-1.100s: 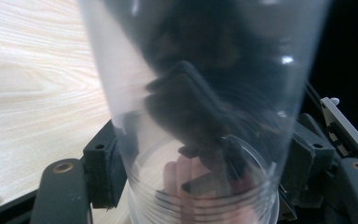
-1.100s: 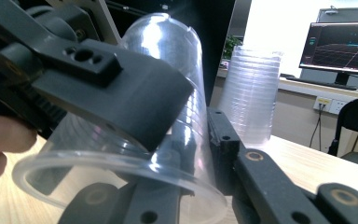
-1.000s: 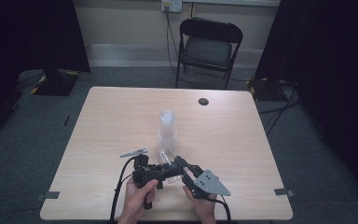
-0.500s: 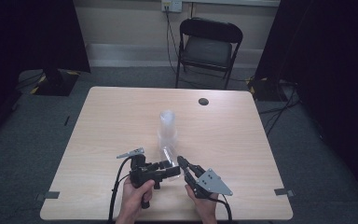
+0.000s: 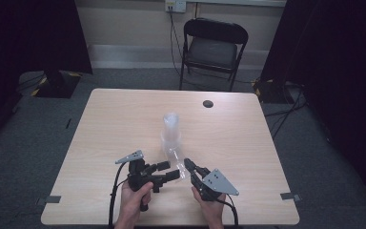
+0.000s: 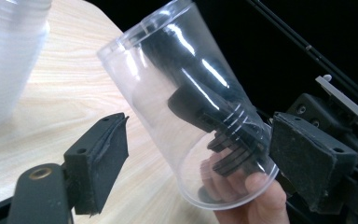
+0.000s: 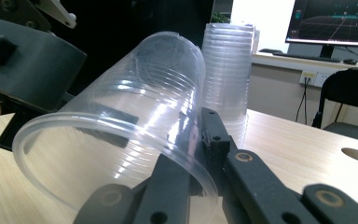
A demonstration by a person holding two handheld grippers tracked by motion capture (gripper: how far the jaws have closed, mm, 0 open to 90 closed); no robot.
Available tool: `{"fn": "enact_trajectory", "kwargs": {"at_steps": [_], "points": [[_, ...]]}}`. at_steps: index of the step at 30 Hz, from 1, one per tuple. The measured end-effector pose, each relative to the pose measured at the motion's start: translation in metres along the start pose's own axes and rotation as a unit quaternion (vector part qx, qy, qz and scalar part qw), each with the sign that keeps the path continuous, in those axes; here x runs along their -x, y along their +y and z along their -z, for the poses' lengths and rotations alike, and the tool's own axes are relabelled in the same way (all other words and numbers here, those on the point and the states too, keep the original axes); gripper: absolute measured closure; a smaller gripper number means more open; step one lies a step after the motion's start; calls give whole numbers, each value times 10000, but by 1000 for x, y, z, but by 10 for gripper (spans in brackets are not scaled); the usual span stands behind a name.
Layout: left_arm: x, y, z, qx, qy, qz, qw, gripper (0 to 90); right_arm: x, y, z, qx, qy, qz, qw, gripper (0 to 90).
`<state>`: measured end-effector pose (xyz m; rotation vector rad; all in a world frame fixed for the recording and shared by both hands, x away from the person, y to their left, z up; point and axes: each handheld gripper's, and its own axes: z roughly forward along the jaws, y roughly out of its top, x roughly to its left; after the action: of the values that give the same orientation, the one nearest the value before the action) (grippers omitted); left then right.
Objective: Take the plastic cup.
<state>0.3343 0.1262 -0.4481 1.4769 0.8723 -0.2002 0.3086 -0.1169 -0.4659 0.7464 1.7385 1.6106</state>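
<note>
A single clear plastic cup [image 5: 177, 163] [image 6: 186, 107] [image 7: 121, 126] hangs tilted on its side just above the table's near part. My right gripper [image 5: 189, 165] [image 7: 196, 142] is shut on the cup's wall at the rim, one jaw inside and one outside. My left gripper [image 5: 169, 171] [image 6: 200, 163] is open. Its jaws have just been opening, the cup's bottom end lies between its pads [image 6: 100, 158], and the left pad stands clear of the cup. A stack of clear cups [image 5: 171, 129] [image 7: 227, 70] [image 6: 4, 60] stands upright just beyond.
The light wooden table [image 5: 119, 119] has a round cable hole [image 5: 208, 103] at its far right. A black folding chair [image 5: 214, 47] stands behind the table. Dark curtains hang on both sides. A monitor [image 7: 331, 18] is far off in the right gripper view.
The left gripper's jaws have spread wider around the cup. The right gripper has kept its grip on the cup, and both hands have hardly moved.
</note>
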Motion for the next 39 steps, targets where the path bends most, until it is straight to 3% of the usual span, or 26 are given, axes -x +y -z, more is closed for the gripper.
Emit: {"fn": "enact_trajectory", "kwargs": {"at_steps": [5,14,20,22,25,28,31,35,37,39], "points": [[-2,1,3,20,179,-181,9997,197,3,2,0,-125,-12,-82,9999,895],[-4,-2,10,148,327,-252,9990,198,6,6,1,-301,-14,-206,9993,897],[-1,-2,12,142,617,-628,9960,200,10,8,4,-508,30,-365,9980,898],[-1,-2,12,189,807,-833,9931,199,12,8,4,-570,44,-453,9973,898],[0,-2,12,241,1082,-1236,9861,197,14,9,5,-636,69,-559,9964,897],[0,-3,13,308,1233,-1440,9814,197,17,9,6,-714,97,-653,9953,897],[0,-5,13,156,1331,-1501,9795,197,19,9,7,-821,115,-744,9938,897],[0,-5,14,-44,1526,-1796,9718,196,21,10,8,-1088,211,-846,9902,897],[0,-5,14,-84,1527,-1816,9714,196,23,10,8,-1217,279,-917,9879,894],[1,-6,13,-190,1568,-1975,9675,186,25,9,8,-1303,323,-986,9860,894]]}}
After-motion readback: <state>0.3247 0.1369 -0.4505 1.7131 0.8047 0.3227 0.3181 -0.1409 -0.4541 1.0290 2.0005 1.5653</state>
